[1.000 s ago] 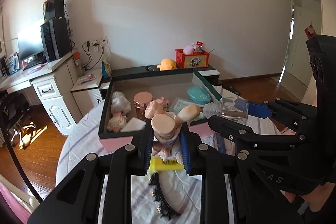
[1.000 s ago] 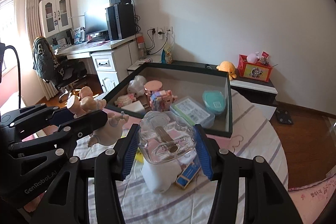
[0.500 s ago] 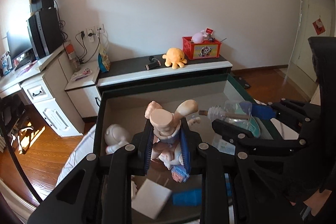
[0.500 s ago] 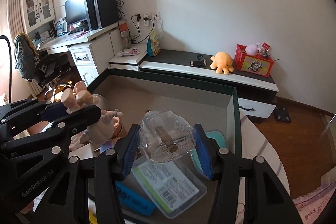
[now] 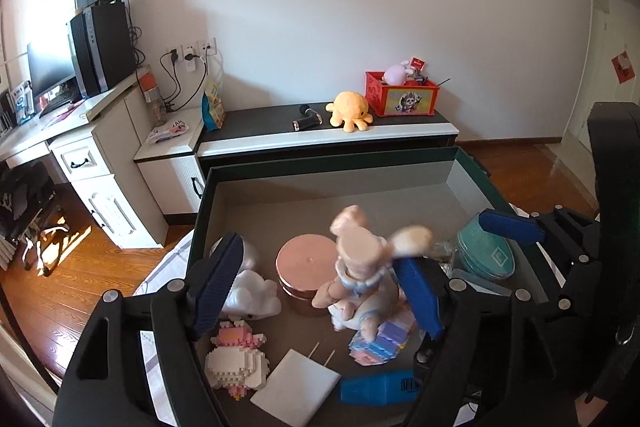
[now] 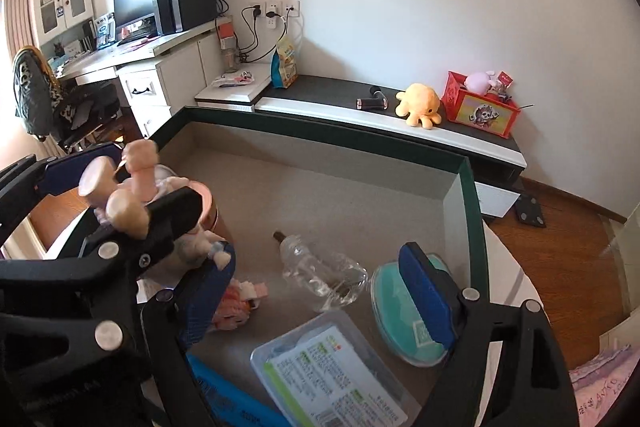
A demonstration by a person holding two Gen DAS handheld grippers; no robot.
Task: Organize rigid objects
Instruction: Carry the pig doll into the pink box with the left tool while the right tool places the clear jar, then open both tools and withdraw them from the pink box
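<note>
Claws both spread wide: left claw (image 5: 316, 287) released around the blurred doll (image 5: 360, 267) above the box (image 5: 320, 163); right claw (image 6: 320, 291) released, glass bottle (image 6: 320, 275) lying on the box floor between its pads.

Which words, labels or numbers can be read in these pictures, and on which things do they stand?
None can be read with certainty.
Green-and-white label on the flat clear plastic box: print too small.
Barcode on the blue rectangular box: digits blurred.
</note>
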